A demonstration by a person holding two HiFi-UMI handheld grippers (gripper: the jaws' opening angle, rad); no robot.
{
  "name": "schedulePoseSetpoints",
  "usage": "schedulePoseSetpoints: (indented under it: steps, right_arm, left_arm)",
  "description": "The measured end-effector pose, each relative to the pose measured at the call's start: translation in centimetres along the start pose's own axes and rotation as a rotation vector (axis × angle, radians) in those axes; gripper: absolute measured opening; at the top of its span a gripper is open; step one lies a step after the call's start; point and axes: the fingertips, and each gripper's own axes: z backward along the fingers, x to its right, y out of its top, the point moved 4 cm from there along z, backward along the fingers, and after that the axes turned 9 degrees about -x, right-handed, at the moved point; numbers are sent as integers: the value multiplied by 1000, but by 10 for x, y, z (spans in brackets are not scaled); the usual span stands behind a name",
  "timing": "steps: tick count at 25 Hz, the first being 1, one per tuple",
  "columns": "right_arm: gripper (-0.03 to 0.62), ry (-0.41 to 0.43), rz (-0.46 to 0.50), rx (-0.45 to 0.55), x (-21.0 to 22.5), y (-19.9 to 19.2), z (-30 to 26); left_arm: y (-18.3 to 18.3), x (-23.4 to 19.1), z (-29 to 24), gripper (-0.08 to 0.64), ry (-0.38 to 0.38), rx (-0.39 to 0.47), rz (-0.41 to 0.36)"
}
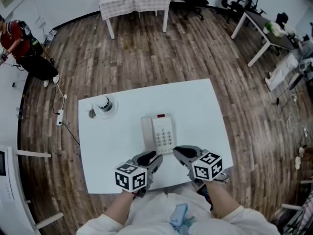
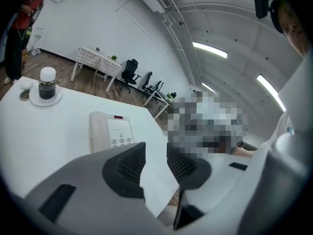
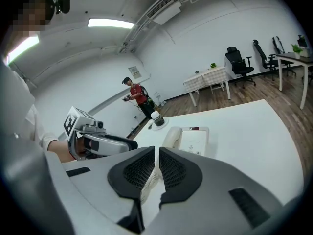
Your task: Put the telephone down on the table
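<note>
Seen from the head view, the telephone lies flat on the white table with its handset in the cradle on the left. The left gripper and right gripper hang just short of its near edge, touching nothing.

In the left gripper view, the left gripper's jaws stand partly apart, with only tabletop showing in the gap. The telephone sits beyond them.

In the right gripper view, the right gripper's jaws are pressed almost together and hold nothing. The telephone rests ahead on the table.
</note>
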Motion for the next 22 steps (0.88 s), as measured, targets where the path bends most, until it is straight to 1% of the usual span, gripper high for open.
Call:
schedulePoseSetpoints:
  steps: [2,6,8,11,15,22]
  right_arm:
    - [49,29,-10,5,-7,-5,4]
    - [48,77,-10,0,-23,-16,14]
    - [48,91,-17,7,-31,-18,21]
    - [48,111,-32,17,-37,-21,29]
    - [46,128,-24,22,-43,-24,36]
    - [46,151,-16,36,-53,-20,50]
  left_arm:
    - [1,9,2,120,-24,7,-15]
    - [-3,24,8,20,-53,27,-43]
    - [-5,30,13,2,-67,41,-52]
    - [-9,35,18,2,-87,57,-59]
    - [-12,43,21,2,-111,64,-55]
    - [-18,61,30,2,-128,69,-85]
